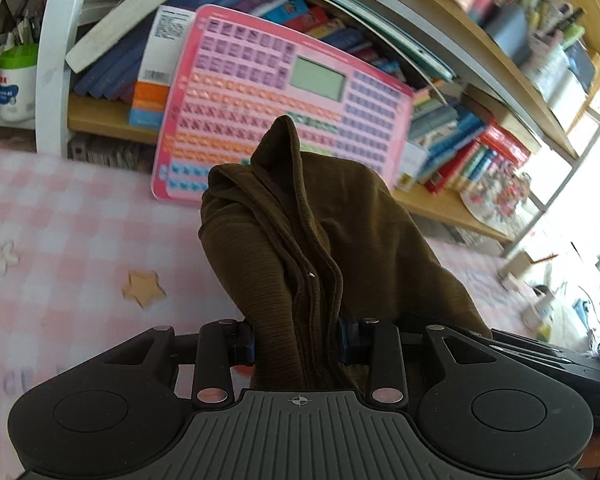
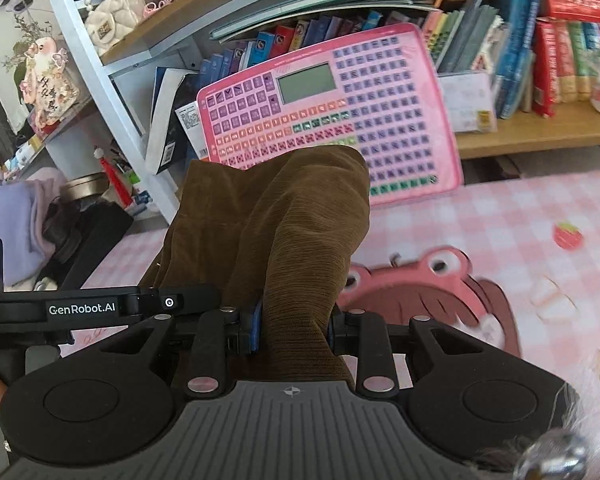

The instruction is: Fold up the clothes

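A dark olive-brown ribbed garment (image 1: 300,248) is bunched between the jaws of my left gripper (image 1: 296,340), which is shut on it and holds it above the pink checked table cover (image 1: 60,240). My right gripper (image 2: 294,328) is shut on another part of the same brown garment (image 2: 284,232), also lifted off the table. The cloth stands up in folds in front of each camera and hides the fingertips. The left gripper's body (image 2: 80,308) shows at the left of the right wrist view, close beside the right one.
A pink toy keyboard tablet (image 1: 276,104) leans against a bookshelf (image 1: 480,216) full of books behind the table. A white frame post (image 1: 56,60) stands at the left. A lilac cloth pile (image 2: 20,232) and a tin lie at the left.
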Motion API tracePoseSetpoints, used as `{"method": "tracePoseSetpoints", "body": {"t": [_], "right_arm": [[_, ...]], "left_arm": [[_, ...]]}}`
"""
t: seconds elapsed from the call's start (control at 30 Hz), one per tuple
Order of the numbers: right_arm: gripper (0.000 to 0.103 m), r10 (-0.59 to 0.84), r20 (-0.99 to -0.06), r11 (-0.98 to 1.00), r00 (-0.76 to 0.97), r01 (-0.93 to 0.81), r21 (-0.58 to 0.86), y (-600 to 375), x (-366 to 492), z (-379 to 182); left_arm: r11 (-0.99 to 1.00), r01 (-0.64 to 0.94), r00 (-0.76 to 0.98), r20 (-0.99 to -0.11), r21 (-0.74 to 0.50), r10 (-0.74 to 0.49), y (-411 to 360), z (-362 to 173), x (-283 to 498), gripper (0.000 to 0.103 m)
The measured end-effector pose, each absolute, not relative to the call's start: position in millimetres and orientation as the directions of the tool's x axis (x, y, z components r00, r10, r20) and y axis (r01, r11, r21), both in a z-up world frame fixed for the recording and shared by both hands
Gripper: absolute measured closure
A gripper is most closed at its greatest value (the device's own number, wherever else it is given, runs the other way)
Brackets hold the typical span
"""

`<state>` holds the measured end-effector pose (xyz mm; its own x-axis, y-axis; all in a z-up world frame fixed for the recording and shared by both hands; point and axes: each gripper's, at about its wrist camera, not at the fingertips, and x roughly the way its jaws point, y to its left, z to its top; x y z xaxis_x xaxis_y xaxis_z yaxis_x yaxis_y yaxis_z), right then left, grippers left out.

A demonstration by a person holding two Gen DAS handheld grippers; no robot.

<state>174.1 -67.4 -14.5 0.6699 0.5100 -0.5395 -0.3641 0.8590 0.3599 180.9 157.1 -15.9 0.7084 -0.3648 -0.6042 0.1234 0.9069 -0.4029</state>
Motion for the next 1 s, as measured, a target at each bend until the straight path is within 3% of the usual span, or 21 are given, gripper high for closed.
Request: {"method": "tracePoseSetpoints", "body": {"t": [0.23,0.3,0.37,0.47,0.8,1.0], "right_arm": [[0.074,0.527,-0.552,0.847,0.646,-0.348,0.402,-56,213,-34],[0.069,0.516,-0.585,0.852,0.625,-0.305,0.426,-56,224,-47],[0.055,0.512,-0.613,0.846,0.602,-0.227,0.483,-65,231,-62],[0.053,0.542,-0.601,0.806,0.587,-0.163,0.569,-77,236,-72],[0.037,0.412,-0.600,0.904,0.686,-0.223,0.366,-69,201,-28],[0.024,0.302,-0.558,0.953,0.773,-0.225,0.205,-71,156,-12]], "left_arm": [[0.905,0.085,0.696,-0.625,-0.418,-0.354,178,-38,212,0.068],[0.909,0.053,0.670,-0.660,-0.414,-0.339,182,-50,221,0.065],[0.904,0.034,0.665,-0.666,-0.425,-0.338,186,-59,222,0.060],[0.897,0.040,0.667,-0.656,-0.440,-0.352,189,-59,221,0.057],[0.962,0.042,0.760,-0.616,-0.269,-0.205,172,-26,184,0.051],[0.980,0.028,0.820,-0.555,-0.198,-0.136,160,-8,143,0.029]]}}
